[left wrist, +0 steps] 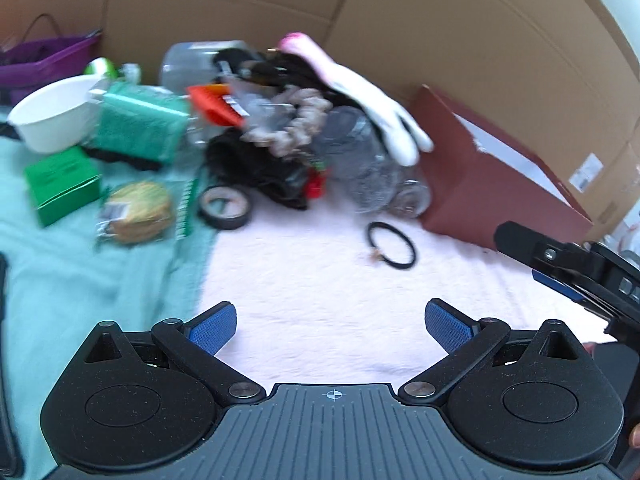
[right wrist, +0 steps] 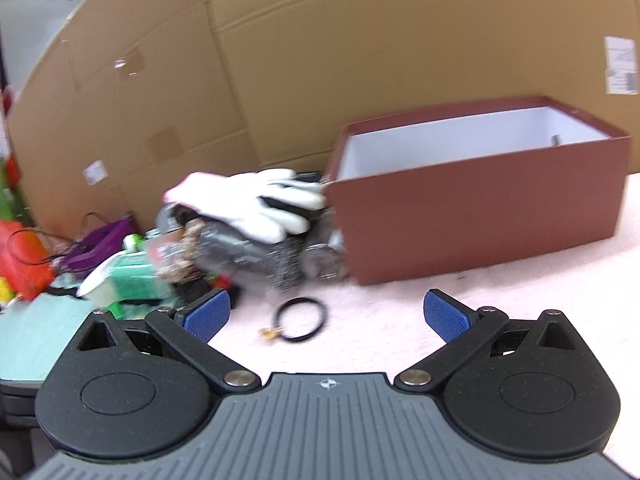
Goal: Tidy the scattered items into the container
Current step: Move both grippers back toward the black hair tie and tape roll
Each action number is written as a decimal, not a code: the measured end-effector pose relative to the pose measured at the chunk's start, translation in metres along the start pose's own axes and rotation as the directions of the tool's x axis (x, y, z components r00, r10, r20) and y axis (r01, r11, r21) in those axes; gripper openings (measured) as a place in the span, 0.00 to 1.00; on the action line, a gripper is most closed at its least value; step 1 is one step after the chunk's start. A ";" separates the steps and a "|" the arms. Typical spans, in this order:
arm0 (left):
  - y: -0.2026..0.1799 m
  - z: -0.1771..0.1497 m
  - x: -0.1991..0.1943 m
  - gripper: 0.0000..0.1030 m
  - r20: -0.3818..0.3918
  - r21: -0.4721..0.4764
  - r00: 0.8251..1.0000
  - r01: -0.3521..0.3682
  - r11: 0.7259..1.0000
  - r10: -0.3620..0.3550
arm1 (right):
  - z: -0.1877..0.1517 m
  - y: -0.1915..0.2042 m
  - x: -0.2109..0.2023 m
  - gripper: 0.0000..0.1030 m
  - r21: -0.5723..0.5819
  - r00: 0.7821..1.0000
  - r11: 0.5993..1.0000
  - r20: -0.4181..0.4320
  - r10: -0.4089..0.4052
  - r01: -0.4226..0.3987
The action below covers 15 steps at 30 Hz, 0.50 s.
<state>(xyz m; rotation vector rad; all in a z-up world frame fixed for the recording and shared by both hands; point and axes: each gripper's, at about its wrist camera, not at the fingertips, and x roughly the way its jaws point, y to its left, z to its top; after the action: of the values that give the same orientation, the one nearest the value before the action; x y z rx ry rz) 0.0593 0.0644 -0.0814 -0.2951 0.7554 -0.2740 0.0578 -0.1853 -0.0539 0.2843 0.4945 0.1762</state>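
A dark red box (right wrist: pixel 480 216) with a white inside stands open on the pink cloth; it also shows in the left wrist view (left wrist: pixel 488 184). Beside it lies a blurred heap of items topped by a white glove (right wrist: pixel 264 200) (left wrist: pixel 380 108). A black hair tie (right wrist: pixel 302 318) (left wrist: pixel 392 244) lies alone in front of the heap. My left gripper (left wrist: pixel 330 326) is open and empty above the pink cloth. My right gripper (right wrist: pixel 326 316) is open and empty, just right of the hair tie; it shows at the right edge of the left wrist view (left wrist: pixel 568 268).
Cardboard walls (right wrist: pixel 360 60) stand behind everything. On the teal cloth (left wrist: pixel 80 280) lie a white bowl (left wrist: pixel 56 116), a green box (left wrist: pixel 60 184), a green sponge pack (left wrist: pixel 140 124), a tape roll (left wrist: pixel 226 206) and a wrapped round item (left wrist: pixel 138 212). A purple basket (left wrist: pixel 44 60) stands at the far left.
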 end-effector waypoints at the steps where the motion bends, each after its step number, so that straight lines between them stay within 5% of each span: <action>1: 0.004 0.000 -0.003 1.00 0.010 -0.006 1.000 -0.003 1.000 0.003 | -0.002 0.001 0.001 1.00 -0.001 1.000 1.000 0.000 0.027 -0.027; 15: 0.006 0.034 0.023 0.81 0.029 0.093 0.999 0.031 0.995 -0.034 | -0.019 0.022 0.026 0.96 -0.159 0.997 0.984 -0.019 -0.078 0.074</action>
<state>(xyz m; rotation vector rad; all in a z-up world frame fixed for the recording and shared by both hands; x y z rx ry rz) 0.1002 0.0674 -0.0749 -0.2238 0.7057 -0.3336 0.0691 -0.1541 -0.0747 0.1077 0.5124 0.1438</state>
